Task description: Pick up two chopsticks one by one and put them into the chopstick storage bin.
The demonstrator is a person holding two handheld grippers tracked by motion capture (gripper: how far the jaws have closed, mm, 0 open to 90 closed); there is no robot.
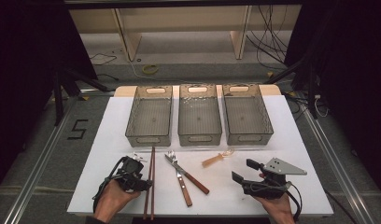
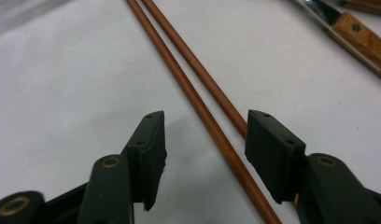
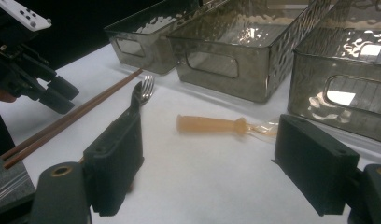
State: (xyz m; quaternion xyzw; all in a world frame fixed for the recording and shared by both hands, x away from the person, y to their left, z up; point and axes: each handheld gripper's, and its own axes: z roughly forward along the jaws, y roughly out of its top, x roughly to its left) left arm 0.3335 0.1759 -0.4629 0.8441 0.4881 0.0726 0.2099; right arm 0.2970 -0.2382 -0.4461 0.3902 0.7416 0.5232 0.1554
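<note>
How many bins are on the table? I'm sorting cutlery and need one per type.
3, in a row along the far side of the table: left bin, middle bin, right bin. All look empty; none appear hidden.

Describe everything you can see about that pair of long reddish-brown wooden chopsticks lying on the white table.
The pair of reddish-brown wooden chopsticks is two thin, smooth, round sticks lying flat and nearly parallel on the white table cover, close together, running from the near edge toward the left grey bin. The open left gripper straddles them without visibly touching. A wooden-handled fork and knife lie apart to their right.
</note>
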